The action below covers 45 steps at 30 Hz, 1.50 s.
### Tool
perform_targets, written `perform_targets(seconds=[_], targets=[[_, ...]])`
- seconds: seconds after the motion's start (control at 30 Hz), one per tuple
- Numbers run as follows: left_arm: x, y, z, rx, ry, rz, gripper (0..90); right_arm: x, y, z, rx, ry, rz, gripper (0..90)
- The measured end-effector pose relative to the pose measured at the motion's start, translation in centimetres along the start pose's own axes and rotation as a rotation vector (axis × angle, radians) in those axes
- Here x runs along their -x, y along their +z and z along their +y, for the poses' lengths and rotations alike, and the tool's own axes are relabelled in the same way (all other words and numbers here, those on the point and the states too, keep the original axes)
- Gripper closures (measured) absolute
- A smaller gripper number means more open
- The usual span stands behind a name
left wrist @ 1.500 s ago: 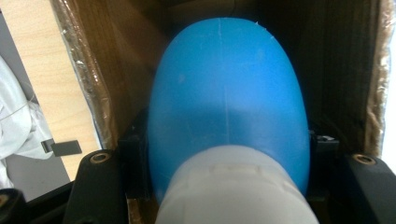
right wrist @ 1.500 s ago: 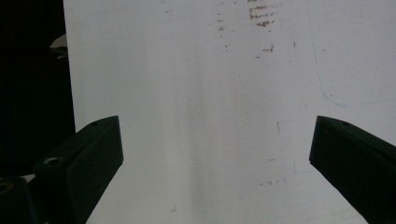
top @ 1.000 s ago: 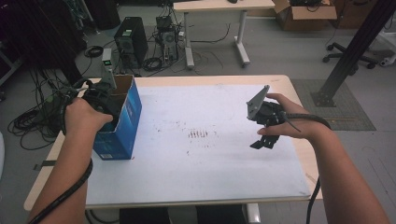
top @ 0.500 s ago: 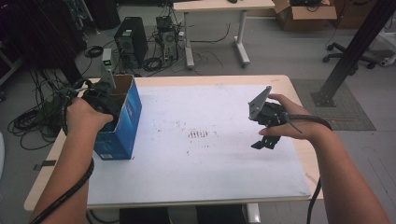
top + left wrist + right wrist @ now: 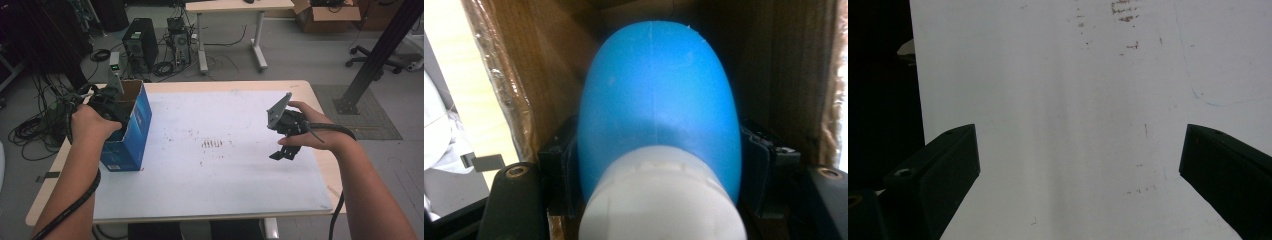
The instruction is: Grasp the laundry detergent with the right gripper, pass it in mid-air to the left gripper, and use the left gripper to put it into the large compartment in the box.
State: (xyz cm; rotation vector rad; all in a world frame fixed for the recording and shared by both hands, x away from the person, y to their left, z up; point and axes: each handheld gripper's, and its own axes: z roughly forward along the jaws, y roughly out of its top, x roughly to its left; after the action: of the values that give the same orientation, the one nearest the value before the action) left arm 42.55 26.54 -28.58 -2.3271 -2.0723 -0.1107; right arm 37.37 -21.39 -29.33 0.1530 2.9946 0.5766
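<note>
While the left gripper (image 5: 107, 102) dips into an open blue cardboard box (image 5: 131, 131) at the table's (image 5: 220, 200) left edge, its jaws, just easing apart, flank a blue bottle (image 5: 659, 105) with a white cap (image 5: 661, 200). Well apart, the right gripper (image 5: 284, 154) hovers wide open, empty.

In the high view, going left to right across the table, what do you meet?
Left gripper at the box mouth → blue cardboard box → brown stain marks on the white tabletop → right gripper, jaws open.
</note>
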Motion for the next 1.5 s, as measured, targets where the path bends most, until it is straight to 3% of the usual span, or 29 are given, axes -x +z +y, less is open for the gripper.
perform_targets(seconds=[0.83,1.13,1.5], targets=[[0.4,-2.2,-0.5,-0.001,-0.021,-0.004,24.8,-0.2,-0.3,0.2,0.009,-0.006,-0.009,3.0],[0.4,-3.6,-1.1,0.021,-0.021,0.006,21.3,-0.2,-0.4,0.2,0.011,-0.009,-0.009,3.0],[1.1,-5.9,-1.7,0.065,0.02,0.024,15.0,-0.3,-0.7,0.7,0.017,-0.017,-0.013,3.0]])
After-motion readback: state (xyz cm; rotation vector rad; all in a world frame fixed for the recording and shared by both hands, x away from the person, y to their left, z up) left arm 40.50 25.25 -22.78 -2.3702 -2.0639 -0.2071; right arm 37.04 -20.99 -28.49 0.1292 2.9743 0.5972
